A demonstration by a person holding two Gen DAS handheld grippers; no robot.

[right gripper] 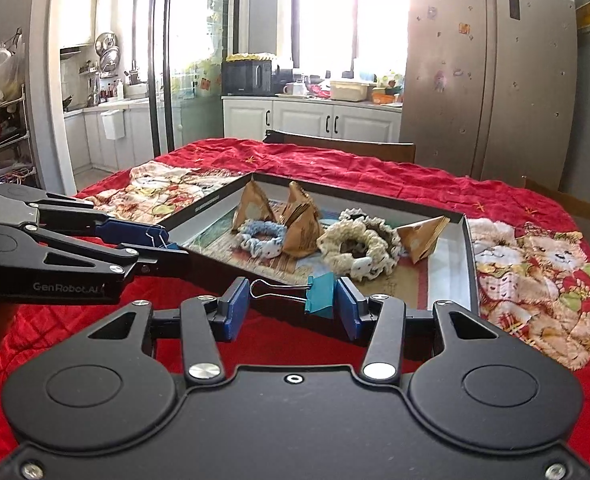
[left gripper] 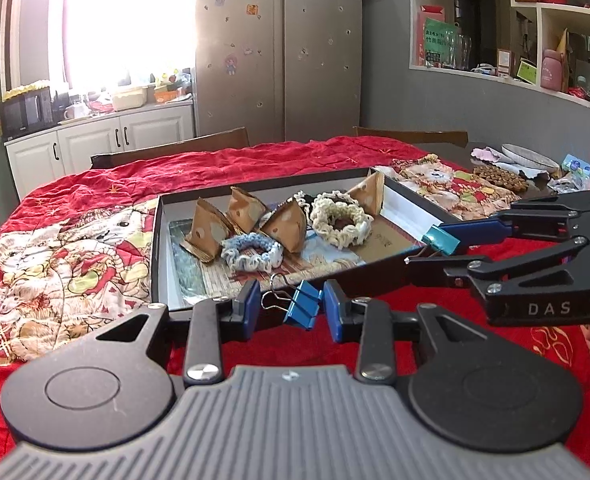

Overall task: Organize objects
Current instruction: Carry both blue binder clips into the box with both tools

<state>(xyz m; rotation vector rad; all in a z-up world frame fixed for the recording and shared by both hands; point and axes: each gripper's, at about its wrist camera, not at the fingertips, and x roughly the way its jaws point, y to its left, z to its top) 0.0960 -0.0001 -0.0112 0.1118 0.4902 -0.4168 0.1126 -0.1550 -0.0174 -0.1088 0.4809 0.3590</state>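
While we hold both tools over the red blanket (left gripper: 287,160), our left gripper (left gripper: 291,310) at lower centre of the left wrist view has a blue binder clip (left gripper: 301,304) between spread jaws; the clip touches the right pad, but we cannot tell whether it is grasped. Lower centre of the right wrist view, our right gripper (right gripper: 293,308) likewise has a teal binder clip (right gripper: 319,294) against its right pad, grasp unclear. Mid-frame, the shallow box (right gripper: 469,256) holds scrunchies and paper pyramids.

Blue binder clip (left gripper: 301,305) between tool (left gripper: 291,311) pads
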